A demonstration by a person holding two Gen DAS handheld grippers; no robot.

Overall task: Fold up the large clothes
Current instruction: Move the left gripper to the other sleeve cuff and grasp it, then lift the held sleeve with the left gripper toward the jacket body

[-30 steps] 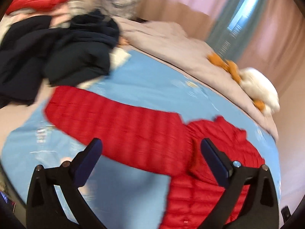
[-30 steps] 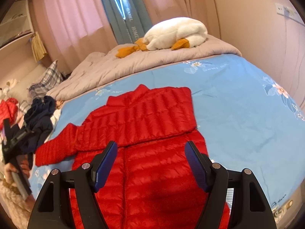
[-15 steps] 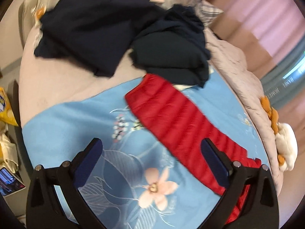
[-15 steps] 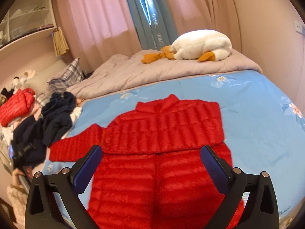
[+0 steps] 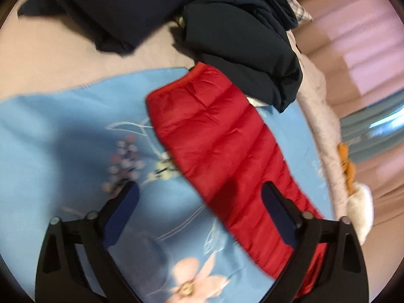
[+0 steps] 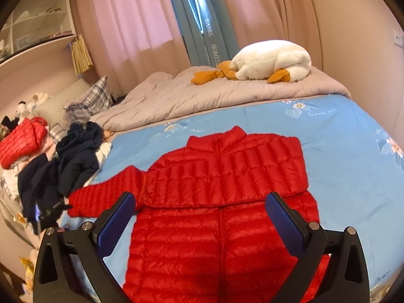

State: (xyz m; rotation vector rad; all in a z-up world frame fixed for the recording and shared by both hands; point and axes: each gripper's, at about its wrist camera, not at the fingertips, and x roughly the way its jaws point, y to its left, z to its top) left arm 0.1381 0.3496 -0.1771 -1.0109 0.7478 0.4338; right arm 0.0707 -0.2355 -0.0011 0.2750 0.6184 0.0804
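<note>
i am 2 grippers over a bed. my left gripper hangs above the outstretched sleeve of the red puffer jacket, jaws wide though they have just been closing a little; the sleeve runs slantwise under the gap and beneath my right-hand pad, and nothing is pinched, the pads press on no cloth. the sleeve's cuff lies just beside a heap of dark navy clothes, which sits partly on the blue floral sheet and partly on a beige cover. my right gripper hovers over the jacket's body, jaws spread as wide as they go after just opening, holding nothing. the jacket lies flat on the sheet, front up, collar pointing to the far side of the bed; its 1 sleeve on the right is folded across the chest, the other sleeve stretches out to the left toward the dark clothes. in the right wrist view my left gripper shows small and blurred at that sleeve's end. beyond the jacket a grey quilt is bunched, with a white plush duck lying on it. a second red jacket lies bundled at the far left.
</note>
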